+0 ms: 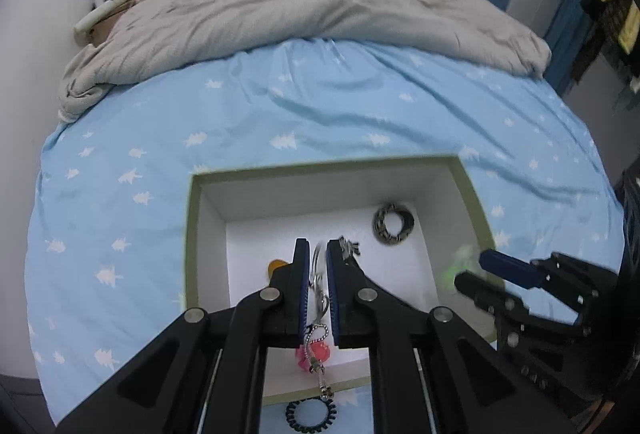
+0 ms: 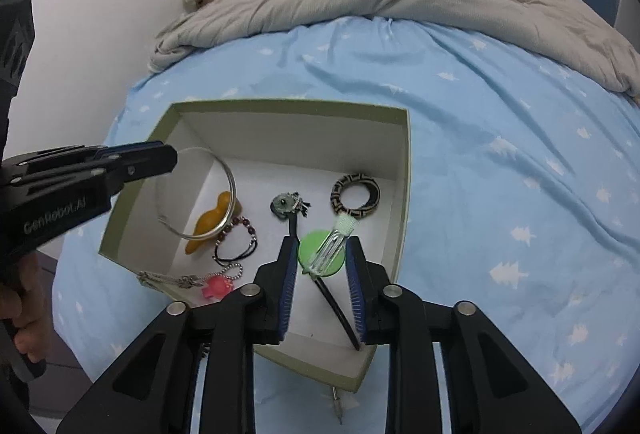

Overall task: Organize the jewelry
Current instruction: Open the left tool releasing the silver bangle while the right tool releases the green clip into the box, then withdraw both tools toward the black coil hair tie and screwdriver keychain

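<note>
A white box with a green rim (image 2: 405, 161) lies on the blue bed sheet. My left gripper (image 1: 318, 248) hangs over its left half, shut on a thin silver bangle (image 2: 196, 193) that dangles from the tips. My right gripper (image 2: 321, 244) is over the box's right side. A green disc with a clear clip (image 2: 322, 254) sits between its fingers, and the pads do not seem to press it. On the box floor lie a patterned ring (image 2: 355, 198), an orange figure (image 2: 218, 218), a beaded bracelet (image 2: 236, 238), a pink charm on a chain (image 2: 216, 286) and a black hair stick (image 2: 290, 209).
A black spiral hair tie (image 1: 311, 414) lies on the sheet just in front of the box, and a small pin (image 2: 337, 402) lies by its near corner. A grey blanket (image 1: 304, 13) is bunched at the far end. A white wall is on the left. A hand (image 2: 20, 314) holds the left tool.
</note>
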`<state>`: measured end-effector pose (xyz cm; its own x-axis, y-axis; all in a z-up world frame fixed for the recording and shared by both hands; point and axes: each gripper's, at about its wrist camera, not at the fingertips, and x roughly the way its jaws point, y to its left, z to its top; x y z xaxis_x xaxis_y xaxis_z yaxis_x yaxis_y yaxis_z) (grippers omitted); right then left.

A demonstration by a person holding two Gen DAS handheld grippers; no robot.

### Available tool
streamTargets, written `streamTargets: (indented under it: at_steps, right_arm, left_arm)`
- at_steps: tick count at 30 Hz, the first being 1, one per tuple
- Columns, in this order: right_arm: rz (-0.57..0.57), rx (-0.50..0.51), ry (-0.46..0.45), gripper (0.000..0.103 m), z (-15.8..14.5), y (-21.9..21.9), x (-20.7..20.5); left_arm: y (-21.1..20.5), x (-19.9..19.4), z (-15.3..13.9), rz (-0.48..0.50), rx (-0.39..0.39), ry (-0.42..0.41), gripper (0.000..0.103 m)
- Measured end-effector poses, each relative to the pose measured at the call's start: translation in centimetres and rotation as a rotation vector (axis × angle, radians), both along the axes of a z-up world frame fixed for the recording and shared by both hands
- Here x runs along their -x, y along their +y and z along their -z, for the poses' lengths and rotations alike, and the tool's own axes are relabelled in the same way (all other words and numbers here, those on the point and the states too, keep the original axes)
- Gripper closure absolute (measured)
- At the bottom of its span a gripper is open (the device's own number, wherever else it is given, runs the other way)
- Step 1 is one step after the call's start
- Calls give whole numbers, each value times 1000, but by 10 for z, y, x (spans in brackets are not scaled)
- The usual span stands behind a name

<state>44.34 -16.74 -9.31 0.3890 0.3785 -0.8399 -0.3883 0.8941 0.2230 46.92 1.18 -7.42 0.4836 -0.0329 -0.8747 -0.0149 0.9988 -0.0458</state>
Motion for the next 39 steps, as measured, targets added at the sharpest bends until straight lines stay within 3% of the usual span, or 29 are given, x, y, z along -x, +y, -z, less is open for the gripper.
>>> streamTargets:
  at_steps: [6, 8, 9, 10, 15, 19, 27, 36, 38, 39]
  right_arm:
    - [6, -27, -60, 69, -30, -11, 8]
    - [22, -36, -90, 69, -44, -19, 14]
    - [31, -38, -103, 69, -50, -22, 18]
    - [37, -40, -113, 68, -54, -25, 21]
    - [62, -34, -171, 68, -78, -39, 40]
    - [81, -52, -215, 67, -94, -51, 57]
    - [99, -103, -294, 67, -110, -72, 113]
    - [125, -134, -390, 66, -108, -86, 177]
    - [141, -142, -404, 60, -102, -87, 194]
    - [140, -143, -410, 52, -100, -88, 199]
  left_arm:
    - [2, 5, -27, -11, 0, -27, 91]
    - [1, 11, -36, -7, 6, -35, 65]
    - [0, 15, -41, -2, -1, -47, 47]
    - [-2, 20, -46, 3, -17, -68, 39]
    - [-2, 46, -73, 15, -11, -120, 36]
    - [0, 67, -97, 10, -12, -176, 21]
    - [1, 117, -122, 17, -2, -280, 19]
    - [6, 182, -107, -2, 79, -319, 18]
    - [5, 196, -100, 16, 101, -316, 18]
    - [4, 201, -98, 19, 90, -322, 18]
